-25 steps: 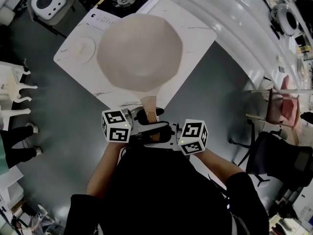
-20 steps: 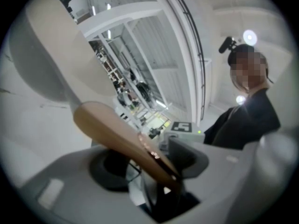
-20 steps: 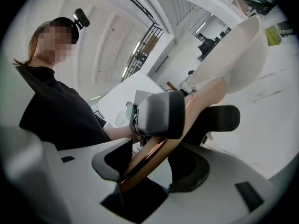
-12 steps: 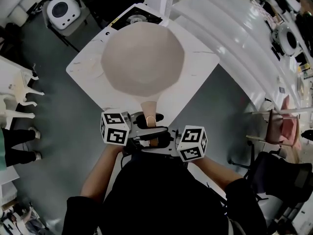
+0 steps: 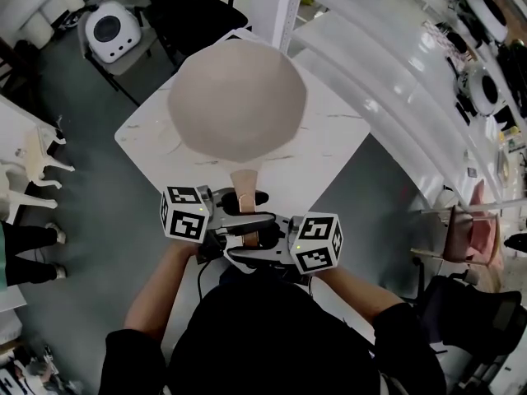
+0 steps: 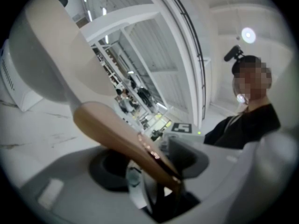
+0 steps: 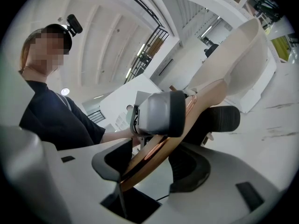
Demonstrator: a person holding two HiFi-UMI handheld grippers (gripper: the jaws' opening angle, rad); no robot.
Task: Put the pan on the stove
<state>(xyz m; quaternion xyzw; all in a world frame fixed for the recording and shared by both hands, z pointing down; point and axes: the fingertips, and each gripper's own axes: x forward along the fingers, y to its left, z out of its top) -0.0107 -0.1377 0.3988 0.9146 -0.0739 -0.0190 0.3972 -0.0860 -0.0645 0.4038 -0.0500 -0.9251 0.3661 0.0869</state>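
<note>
Wears a black top (image 5: pixel 272 336) with black sleeves (image 5: pixel 123 356) that end partway up the arms. Bears a small black camera (image 7: pixel 72 23) on a mount atop the head. Has a left gripper (image 6: pixel 149 169) and a right gripper (image 7: pixel 156 167) in pale grey moulded shells, with dark pads (image 7: pixel 187 169) lining the jaws. Shows on each a white cube (image 5: pixel 183 214) printed with black square markers and a tiny green light (image 6: pixel 199 132) beside it. Trails a thin dark cable (image 5: pixel 200 276) below the left one.

One pan (image 5: pixel 237 97), one table (image 5: pixel 329 142), two grippers (left gripper (image 5: pixel 245 204), right gripper (image 5: pixel 249 237)).
</note>
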